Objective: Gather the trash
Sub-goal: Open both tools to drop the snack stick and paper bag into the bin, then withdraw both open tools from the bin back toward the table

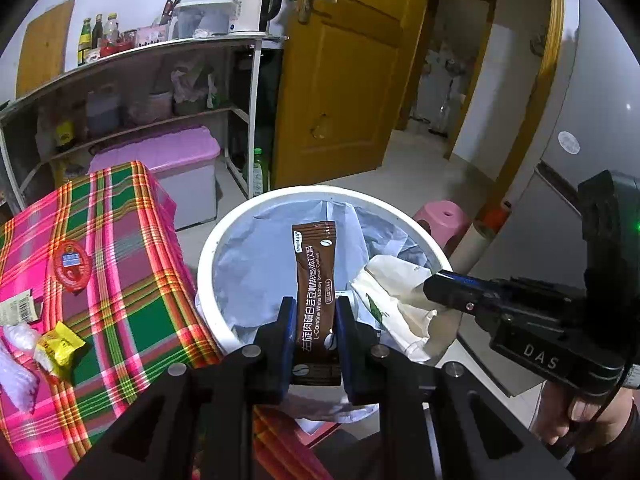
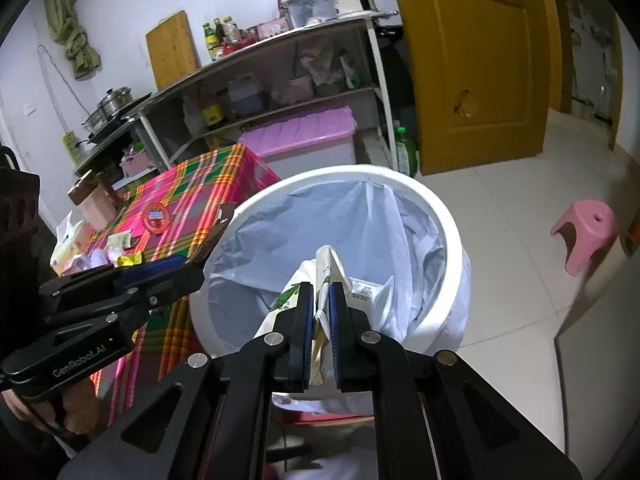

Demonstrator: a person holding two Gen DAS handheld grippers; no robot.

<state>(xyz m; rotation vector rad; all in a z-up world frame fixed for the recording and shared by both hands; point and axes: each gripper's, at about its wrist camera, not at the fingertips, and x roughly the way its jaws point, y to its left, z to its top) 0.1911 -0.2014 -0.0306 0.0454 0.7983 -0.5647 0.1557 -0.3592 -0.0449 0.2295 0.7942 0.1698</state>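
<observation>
The round white bin [image 1: 224,248], lined with a thin, crinkled pale plastic bag [image 2: 288,224], looks empty inside. Over its mouth the left gripper [image 1: 316,320] clamps a flat, glossy brown coffee sachet [image 1: 314,276] upright, while the right gripper [image 2: 320,308] pinches a crumpled white wrapper [image 2: 332,272] tight. More wrappers lie on the pink-and-green plaid cloth [image 1: 132,280] beside the bin.

Right tool [image 2: 320,320] clamped on crumpled white wrapper [image 2: 326,276] over lined white bin [image 2: 448,236]; left tool [image 2: 176,272] near left, beside plaid bench [image 2: 200,192].
</observation>
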